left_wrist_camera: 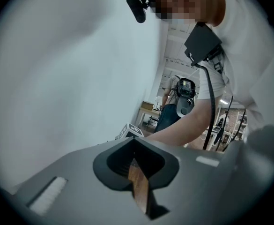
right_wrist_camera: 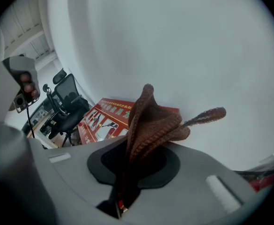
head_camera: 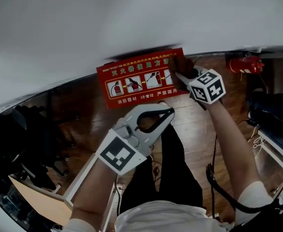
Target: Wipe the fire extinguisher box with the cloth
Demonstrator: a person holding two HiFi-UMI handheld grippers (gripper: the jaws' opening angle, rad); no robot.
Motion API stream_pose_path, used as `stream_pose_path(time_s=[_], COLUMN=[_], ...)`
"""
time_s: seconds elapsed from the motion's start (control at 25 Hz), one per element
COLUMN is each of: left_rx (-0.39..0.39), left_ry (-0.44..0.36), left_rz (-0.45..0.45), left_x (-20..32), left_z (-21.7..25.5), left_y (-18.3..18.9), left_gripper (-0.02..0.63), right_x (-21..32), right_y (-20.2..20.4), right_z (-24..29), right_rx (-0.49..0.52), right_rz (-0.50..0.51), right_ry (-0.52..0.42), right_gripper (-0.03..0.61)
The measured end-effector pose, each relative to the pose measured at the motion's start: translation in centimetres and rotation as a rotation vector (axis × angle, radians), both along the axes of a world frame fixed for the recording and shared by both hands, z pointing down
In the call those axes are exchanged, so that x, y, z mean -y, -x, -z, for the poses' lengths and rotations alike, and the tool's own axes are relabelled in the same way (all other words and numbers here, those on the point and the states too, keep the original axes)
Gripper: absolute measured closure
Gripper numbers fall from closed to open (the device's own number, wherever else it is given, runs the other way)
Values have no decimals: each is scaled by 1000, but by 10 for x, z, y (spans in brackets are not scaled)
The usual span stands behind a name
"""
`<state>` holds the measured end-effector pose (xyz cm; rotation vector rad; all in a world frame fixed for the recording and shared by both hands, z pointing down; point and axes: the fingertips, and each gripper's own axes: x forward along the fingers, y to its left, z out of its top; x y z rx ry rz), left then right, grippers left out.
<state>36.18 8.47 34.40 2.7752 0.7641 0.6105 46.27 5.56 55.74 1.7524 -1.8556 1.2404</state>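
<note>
Seen from above, a red fire extinguisher box (head_camera: 136,79) stands on the wooden floor (head_camera: 199,124), right at the floor's edge where it meets a white wall (head_camera: 131,18). The face of the box that shows carries white picture panels and print.

The right tool (head_camera: 179,71) is clamped on a brown knitted cloth (head_camera: 181,62). It holds the cloth against the box's right end, close to the wall. In the right gripper view the cloth sits bunched between the jaws, with folds and one loose tail sticking out past the tips.

The left tool (head_camera: 169,112) hangs above the floor, on the near side of the box and apart from it. Its jaws are closed together on nothing, and only a sliver of floor shows through the slit between them.

The wipe appears to be at or near its right end, with the rest of the red face lying to the left. To do this well, the right tool should probably:
- press the bunched cloth flat enough that fabric, not the hard jaw tips, meets the surface;
- draw it along the length of the box towards the left end in overlapping strokes;
- hold its grip firm so the cloth does not drag free.

The strip along the wall likely needs a slower stroke. The left tool is best kept clear of the wiping path.
</note>
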Motion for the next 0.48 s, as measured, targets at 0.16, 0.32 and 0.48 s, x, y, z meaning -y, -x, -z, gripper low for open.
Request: stream_pose_path(time_s=[0.16,0.32,0.48], left_rx=[6,6,18], left_ry=[0,-8,-12], left_rz=[-53,-101,-124], left_x=[-15,-24,-28], left_z=[-6,-12,-21], left_y=[-21,-41,-57], left_gripper=[614,614,614], right_x=[-20,-38,-55], right_y=[-19,-36,-44], right_z=[1,-4,-20], right_rx=[21,41,71], right_rz=[-35,-67,-94], right_ry=[-17,-34,-29], right_gripper=[526,526,526])
